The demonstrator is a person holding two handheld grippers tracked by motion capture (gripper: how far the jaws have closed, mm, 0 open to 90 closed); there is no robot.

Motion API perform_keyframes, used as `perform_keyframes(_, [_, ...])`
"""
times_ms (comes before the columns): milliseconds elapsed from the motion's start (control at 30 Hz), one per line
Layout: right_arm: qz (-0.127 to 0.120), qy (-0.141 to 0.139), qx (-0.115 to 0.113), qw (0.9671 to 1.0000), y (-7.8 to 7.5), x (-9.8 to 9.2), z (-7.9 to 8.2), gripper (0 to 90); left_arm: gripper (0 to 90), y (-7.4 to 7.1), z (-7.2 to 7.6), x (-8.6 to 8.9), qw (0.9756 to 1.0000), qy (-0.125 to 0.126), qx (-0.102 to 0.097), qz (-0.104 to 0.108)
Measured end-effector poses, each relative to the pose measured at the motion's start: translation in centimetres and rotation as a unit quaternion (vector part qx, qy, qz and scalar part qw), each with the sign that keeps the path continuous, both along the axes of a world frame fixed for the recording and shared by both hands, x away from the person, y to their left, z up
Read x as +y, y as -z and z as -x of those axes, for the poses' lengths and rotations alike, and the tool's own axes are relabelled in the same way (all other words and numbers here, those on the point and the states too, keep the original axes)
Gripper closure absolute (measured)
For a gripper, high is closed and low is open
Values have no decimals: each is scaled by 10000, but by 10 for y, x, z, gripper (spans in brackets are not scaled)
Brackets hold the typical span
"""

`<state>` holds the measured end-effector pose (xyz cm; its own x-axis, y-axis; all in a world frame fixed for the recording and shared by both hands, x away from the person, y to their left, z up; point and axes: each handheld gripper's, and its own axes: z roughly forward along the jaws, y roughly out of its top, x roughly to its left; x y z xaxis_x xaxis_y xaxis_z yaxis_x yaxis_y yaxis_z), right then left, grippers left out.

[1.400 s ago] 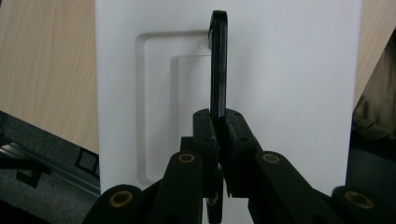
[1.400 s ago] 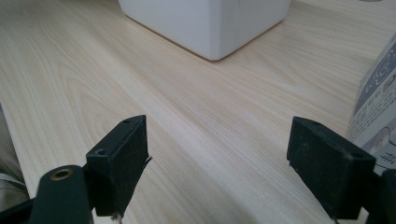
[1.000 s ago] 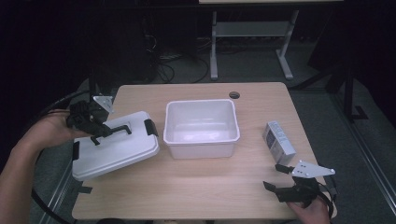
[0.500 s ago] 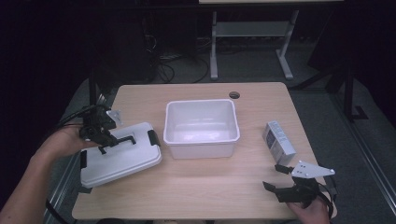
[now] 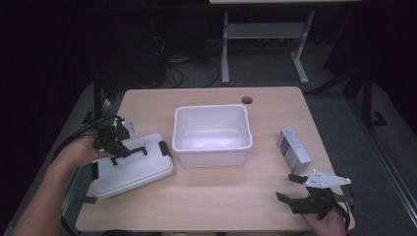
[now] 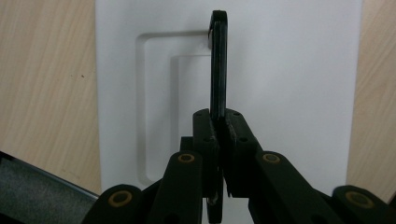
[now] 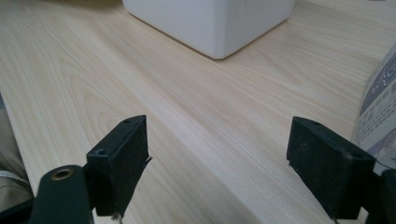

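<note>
A white lid (image 5: 135,173) with a black handle (image 5: 134,151) sits low over the table's left part, its near corner at the table edge. My left gripper (image 5: 118,150) is shut on that handle. In the left gripper view the jaws (image 6: 219,135) pinch the upright handle (image 6: 217,70) above the lid (image 6: 289,84). An open white tub (image 5: 211,158) stands mid-table, right of the lid. My right gripper (image 5: 286,187) rests open near the front right edge, with bare wood between its jaws (image 7: 219,154); the tub's corner (image 7: 210,18) lies ahead of it.
A small grey-white box (image 5: 293,148) lies right of the tub, just beyond my right gripper, and its side shows at the right edge of the right gripper view (image 7: 380,93). A cable hole (image 5: 247,100) sits at the table's back. Dark floor and a metal stand surround the table.
The left hand has lowered the lid by its handle, down and toward the front left of the table. The right gripper has stayed where it was.
</note>
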<state>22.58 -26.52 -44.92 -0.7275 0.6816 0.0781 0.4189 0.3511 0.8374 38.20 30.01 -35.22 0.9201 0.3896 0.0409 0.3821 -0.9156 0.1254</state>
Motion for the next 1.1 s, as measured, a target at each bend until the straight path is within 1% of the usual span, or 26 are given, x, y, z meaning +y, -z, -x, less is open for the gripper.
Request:
perform_keyframes(33, [11, -11, 7, 10000, 0, 0, 0, 201, 844, 3, -1, -1, 10000, -4, 35, -13])
perform_keyframes(200, [6, -16, 17, 10000, 0, 0, -1, 202, 844, 9, -2, -3, 10000, 10, 67, -1])
perform_keyframes(333, [24, -2, 19, 10000, 0, 0, -1, 203, 843, 17, -3, -2, 9999, -36, 131, -26])
perform_keyframes(533, [24, 6, 22, 10000, 0, 0, 0, 204, 842, 24, -3, 1, 9998, -105, 168, 74])
perform_keyframes(700, [46, -14, 9, 10000, 0, 1, 0, 209, 837, 24, -2, 3, 9997, -137, 150, 160])
perform_keyframes(767, [39, -9, 7, 10000, 0, 1, 0, 209, 832, 25, -2, 3, 9996, -154, 186, 178])
perform_keyframes(833, [40, -10, 5, 10000, 0, 0, 0, 209, 801, 25, -2, 3, 9996, -163, 181, 145])
perform_keyframes(867, [39, -7, 7, 10000, -1, 1, 1, 209, 783, 27, -2, 4, 9996, -179, 216, 82])
perform_keyframes(900, [39, -7, 7, 10000, -1, 1, 1, 209, 777, 27, -2, 4, 9996, -179, 216, 82])
perform_keyframes(1000, [29, -13, 5, 10000, -1, 1, 1, 210, 740, 28, 0, 5, 9994, -213, 227, 119])
perform_keyframes(1100, [7, 4, -27, 10000, -2, 0, 2, 210, 726, 25, 1, 6, 9995, -202, 157, 207])
